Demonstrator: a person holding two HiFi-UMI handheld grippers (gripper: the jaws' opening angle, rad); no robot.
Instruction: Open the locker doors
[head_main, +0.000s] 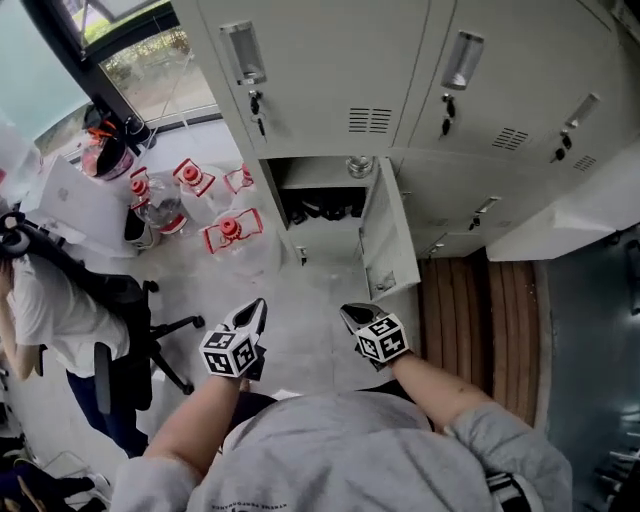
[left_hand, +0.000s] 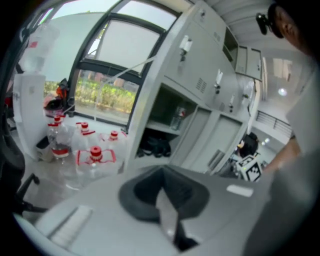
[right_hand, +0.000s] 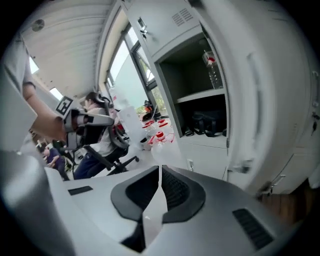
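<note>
You face the open locker (head_main: 320, 195), low in the bank of lockers (head_main: 330, 60). Its door (head_main: 388, 235) swings out toward you on the open locker's right side. Inside it, a bottle (head_main: 360, 166) stands on the upper shelf, and several items (head_main: 322, 211) lie on the level below. Left of the open locker, water jugs (head_main: 228, 228) cluster on the floor (head_main: 310, 330). Farther left, a person (head_main: 45, 310) is at an office chair (head_main: 130, 330). Right of the open locker, slatted boards (head_main: 470, 320) lie at the foot of the closed doors. Your left hand-held gripper (head_main: 255, 312) and right hand-held gripper (head_main: 352, 314) hang side by side before the open locker, clear of it.
</note>
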